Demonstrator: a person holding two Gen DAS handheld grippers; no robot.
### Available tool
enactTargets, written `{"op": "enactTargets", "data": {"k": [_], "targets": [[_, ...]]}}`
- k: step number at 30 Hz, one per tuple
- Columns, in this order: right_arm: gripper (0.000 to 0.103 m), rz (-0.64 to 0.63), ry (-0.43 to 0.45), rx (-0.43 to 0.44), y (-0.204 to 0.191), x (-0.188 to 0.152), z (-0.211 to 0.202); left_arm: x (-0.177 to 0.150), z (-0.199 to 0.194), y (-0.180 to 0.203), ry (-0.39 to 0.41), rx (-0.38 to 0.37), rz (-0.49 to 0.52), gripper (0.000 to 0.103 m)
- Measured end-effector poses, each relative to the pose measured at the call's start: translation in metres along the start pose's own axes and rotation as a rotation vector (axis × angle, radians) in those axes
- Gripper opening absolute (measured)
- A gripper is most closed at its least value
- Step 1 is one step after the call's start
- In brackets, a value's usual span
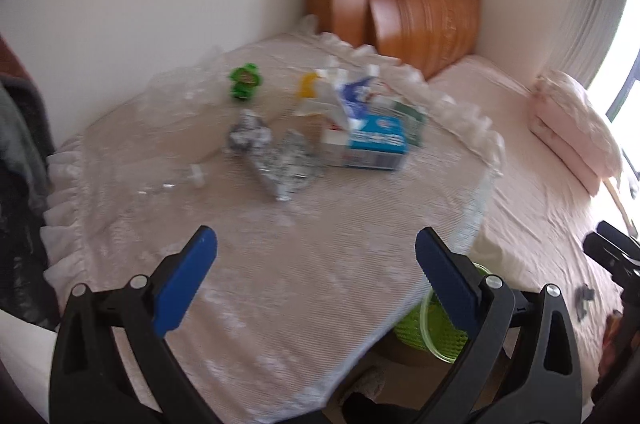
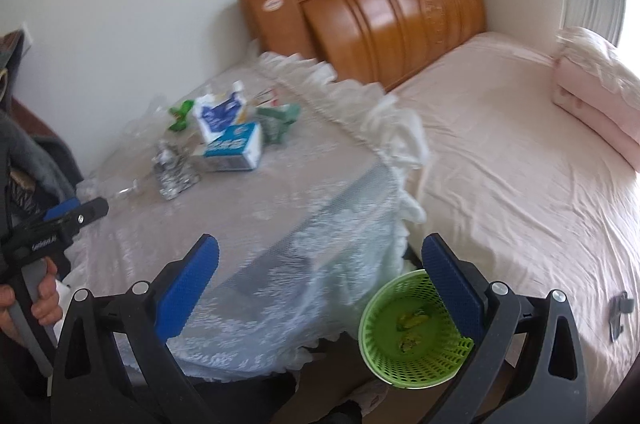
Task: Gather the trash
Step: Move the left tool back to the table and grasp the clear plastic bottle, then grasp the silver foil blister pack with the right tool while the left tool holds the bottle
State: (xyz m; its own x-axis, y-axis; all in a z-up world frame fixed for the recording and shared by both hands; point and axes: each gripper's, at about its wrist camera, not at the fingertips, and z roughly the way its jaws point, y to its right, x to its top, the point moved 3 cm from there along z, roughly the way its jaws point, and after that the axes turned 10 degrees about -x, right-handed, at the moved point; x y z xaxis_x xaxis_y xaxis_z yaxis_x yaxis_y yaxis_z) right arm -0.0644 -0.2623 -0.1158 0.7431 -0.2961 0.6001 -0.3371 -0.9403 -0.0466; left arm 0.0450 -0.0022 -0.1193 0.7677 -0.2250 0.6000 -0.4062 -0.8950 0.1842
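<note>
Trash lies in a pile on a table with a lace cloth (image 1: 280, 264): a blue and white carton (image 1: 374, 139), crumpled foil (image 1: 280, 163), a green wrapper (image 1: 244, 81), a yellow piece (image 1: 308, 81) and a clear plastic bottle (image 1: 176, 183). The pile also shows in the right wrist view, with the carton (image 2: 234, 145) and foil (image 2: 172, 171). My left gripper (image 1: 316, 272) is open and empty over the table's near part. My right gripper (image 2: 320, 276) is open and empty above the table's corner. A green mesh basket (image 2: 412, 340) stands on the floor below, with scraps inside.
A bed with a pink sheet (image 2: 520, 183) lies to the right of the table, with a wooden headboard (image 2: 380, 11) and a folded pink quilt (image 2: 596, 91). Dark clothing (image 1: 20, 151) hangs at the left. A white wall stands behind.
</note>
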Motion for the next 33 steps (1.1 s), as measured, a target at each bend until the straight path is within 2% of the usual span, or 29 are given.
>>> {"op": "enactTargets", "data": {"k": [2,5,9,15,18,21,25,26,28,29,31,33], "targets": [[0.101,-0.019,-0.009,0.017,-0.015,0.001,0.004,0.002,-0.001,-0.016,0.008,0.056,0.035,0.095],[0.101,-0.037,-0.027,0.039,-0.036,0.002,0.012,0.01,0.006,-0.044,-0.007,0.125,0.154,0.095],[0.101,-0.041,-0.062,0.066,-0.063,-0.001,0.025,0.023,0.024,-0.076,-0.054,0.139,0.273,0.095],[0.101,-0.051,-0.101,0.094,-0.097,-0.009,0.04,0.037,0.071,-0.111,-0.216,0.12,0.52,0.095],[0.101,-0.038,-0.111,0.105,-0.108,-0.013,0.045,0.043,0.092,-0.122,-0.324,0.051,0.59,0.095],[0.101,-0.015,-0.122,0.115,-0.111,-0.017,0.049,0.043,0.111,-0.128,-0.418,0.022,0.679,0.095],[0.101,0.02,-0.139,0.12,-0.11,-0.024,0.055,0.035,0.13,-0.133,-0.505,0.041,0.786,0.095],[0.101,0.025,-0.142,0.12,-0.11,-0.026,0.057,0.034,0.133,-0.134,-0.514,0.049,0.799,0.093],[0.101,0.041,-0.154,0.123,-0.109,-0.028,0.06,0.033,0.139,-0.136,-0.528,0.045,0.795,0.083],[0.101,0.046,-0.158,0.126,-0.108,-0.029,0.061,0.033,0.142,-0.137,-0.532,0.044,0.785,0.074],[0.101,0.049,-0.162,0.126,-0.108,-0.03,0.063,0.031,0.146,-0.14,-0.535,0.051,0.764,0.066],[0.101,0.042,-0.159,0.127,-0.109,-0.029,0.063,0.028,0.147,-0.141,-0.523,0.058,0.762,0.064]]}}
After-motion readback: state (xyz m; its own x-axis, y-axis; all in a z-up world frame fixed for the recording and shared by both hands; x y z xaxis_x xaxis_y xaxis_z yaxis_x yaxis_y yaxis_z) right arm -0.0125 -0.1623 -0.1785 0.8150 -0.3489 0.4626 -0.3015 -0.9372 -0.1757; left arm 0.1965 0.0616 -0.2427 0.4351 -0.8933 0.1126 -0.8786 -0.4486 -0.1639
